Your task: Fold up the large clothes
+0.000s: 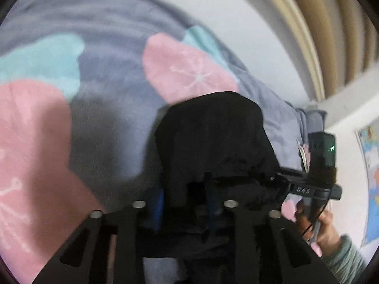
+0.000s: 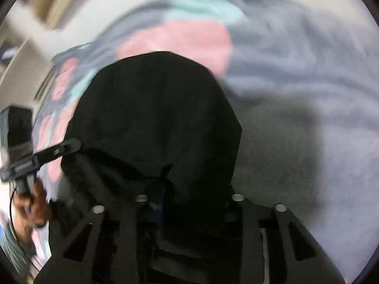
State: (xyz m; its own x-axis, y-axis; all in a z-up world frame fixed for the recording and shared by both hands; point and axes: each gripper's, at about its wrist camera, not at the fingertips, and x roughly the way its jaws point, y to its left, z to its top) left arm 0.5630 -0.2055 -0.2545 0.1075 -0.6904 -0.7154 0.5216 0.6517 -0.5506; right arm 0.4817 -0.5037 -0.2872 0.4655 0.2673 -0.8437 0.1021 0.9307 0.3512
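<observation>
Left wrist view: the left gripper [image 1: 187, 189] has its blue-padded fingers [image 1: 158, 203] drawn narrow onto a bunch of the black garment [image 1: 213, 137], and the cloth fills the gap between them and spills back over the gripper's frame. From the pinch, the garment runs up and away from the camera, its long axis following the line of the fingers and ending in a rounded edge over the blanket [image 1: 113, 90], a grey fleece with pink and teal patches that lies under everything. At the right of this view the other gripper comes in sideways, held by the person's right hand [image 1: 317, 227] in a pale green sleeve, with its fingertip lost in the same black cloth. Right wrist view: the right gripper [image 2: 161, 189] is likewise closed narrow on the black garment [image 2: 154, 108], with fabric wedged between the fingers and heaped over them; blur hides the pads themselves. Here, too, the cloth stretches forward from the grip to a rounded far edge, wider than it is in the other view, above the blanket [image 2: 296, 75]. The person's left hand [image 2: 35, 203] and its gripper show at the left edge. Both grippers hold the garment near each other, side by side.
</observation>
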